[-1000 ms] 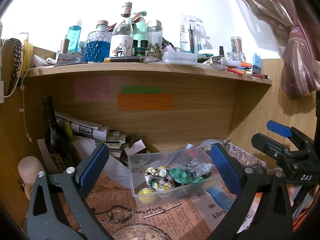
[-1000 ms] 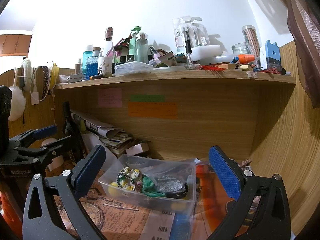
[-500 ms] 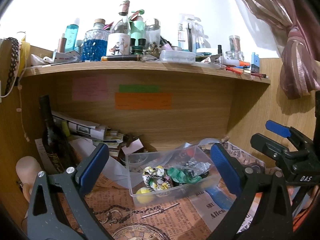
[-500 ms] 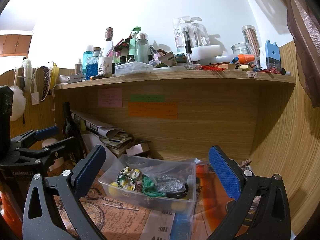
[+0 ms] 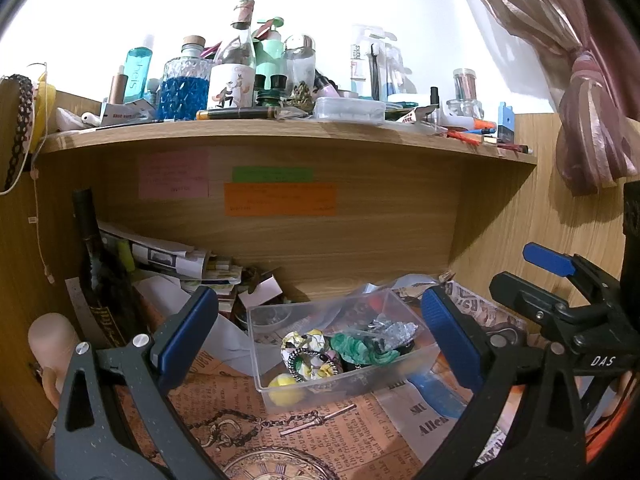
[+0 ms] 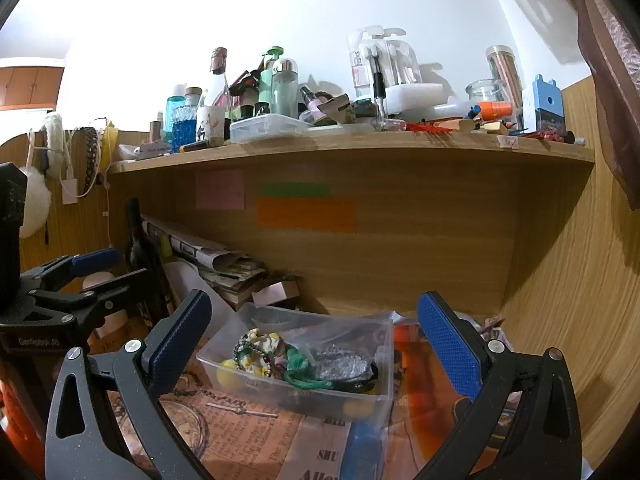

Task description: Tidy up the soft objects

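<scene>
The wooden shelf (image 5: 280, 136) spans the upper field from 9 to 3 o'clock and carries bottles, jars and pens. Below it, the bench (image 6: 248, 436) is covered with printed newspaper sheets. At 6 o'clock from the orange note (image 5: 279, 199) stands the clear plastic bin (image 5: 416, 354), resting on the bench. It contains the soft objects: a green fabric piece (image 5: 362, 349), a floral scrunchie (image 5: 306, 354), a silver crumpled piece (image 6: 344, 362) and a yellow ball (image 5: 283, 389). The left gripper (image 5: 320, 338) has its jaws spread wide, empty, with the bin framed between them. The right gripper (image 6: 312, 340) likewise has its jaws spread and empty, the bin between them. A dark bottle (image 5: 100, 276) stands at 9 o'clock.
</scene>
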A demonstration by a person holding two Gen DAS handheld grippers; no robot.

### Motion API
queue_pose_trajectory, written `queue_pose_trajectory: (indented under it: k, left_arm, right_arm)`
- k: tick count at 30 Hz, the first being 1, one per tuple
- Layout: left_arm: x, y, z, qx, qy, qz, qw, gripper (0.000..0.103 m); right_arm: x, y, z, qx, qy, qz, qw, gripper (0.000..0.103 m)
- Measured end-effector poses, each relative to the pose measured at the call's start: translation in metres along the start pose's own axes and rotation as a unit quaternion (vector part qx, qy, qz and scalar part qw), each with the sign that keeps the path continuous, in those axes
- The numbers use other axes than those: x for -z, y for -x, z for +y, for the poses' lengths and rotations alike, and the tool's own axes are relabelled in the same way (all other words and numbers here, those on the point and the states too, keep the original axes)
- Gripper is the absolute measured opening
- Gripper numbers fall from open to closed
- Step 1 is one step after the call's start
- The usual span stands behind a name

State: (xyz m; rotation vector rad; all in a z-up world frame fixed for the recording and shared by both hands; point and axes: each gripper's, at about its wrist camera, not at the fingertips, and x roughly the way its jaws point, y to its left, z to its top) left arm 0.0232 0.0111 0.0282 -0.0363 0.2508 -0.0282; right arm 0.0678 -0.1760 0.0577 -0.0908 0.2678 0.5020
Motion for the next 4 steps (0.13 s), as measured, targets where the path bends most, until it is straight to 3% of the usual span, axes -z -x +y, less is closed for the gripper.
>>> queue_pose_trajectory:
  k: [4]
  left_arm:
    - [0.0006,-0.0009,0.0007,0.002,0.002,0.002,1.0,0.103]
  right_arm:
    - [0.0013,-0.0022,0.0002,0.0,-0.001,0.004,1.0,0.103]
